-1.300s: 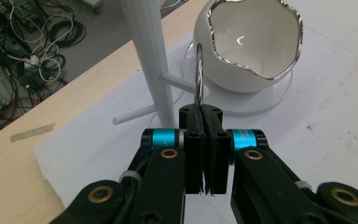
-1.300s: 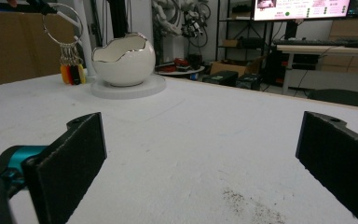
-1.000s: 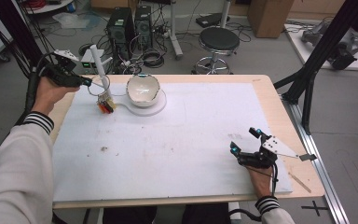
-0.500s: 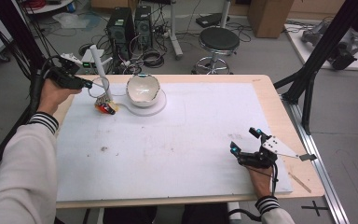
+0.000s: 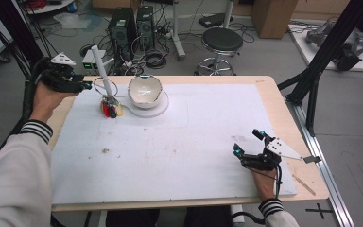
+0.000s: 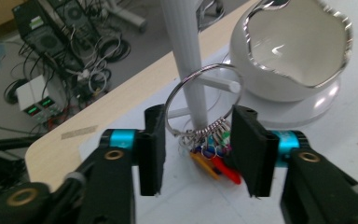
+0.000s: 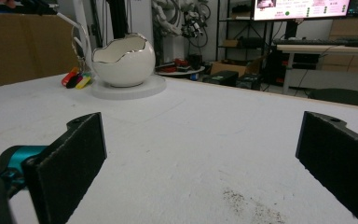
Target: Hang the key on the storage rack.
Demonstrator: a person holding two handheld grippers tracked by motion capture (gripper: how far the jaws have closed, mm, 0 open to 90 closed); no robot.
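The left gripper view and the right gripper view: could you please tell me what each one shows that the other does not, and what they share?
Left gripper view alone: the open left gripper, the metal key ring looped around the white stand post with its small beads, and the computer towers on the floor.

Right gripper view alone: the wide-open right gripper, a dark speck patch on the white sheet, and a monitor on a desk.

Shared: the white silver-rimmed bowl on its round base, the coloured tags, the post, the white sheet.
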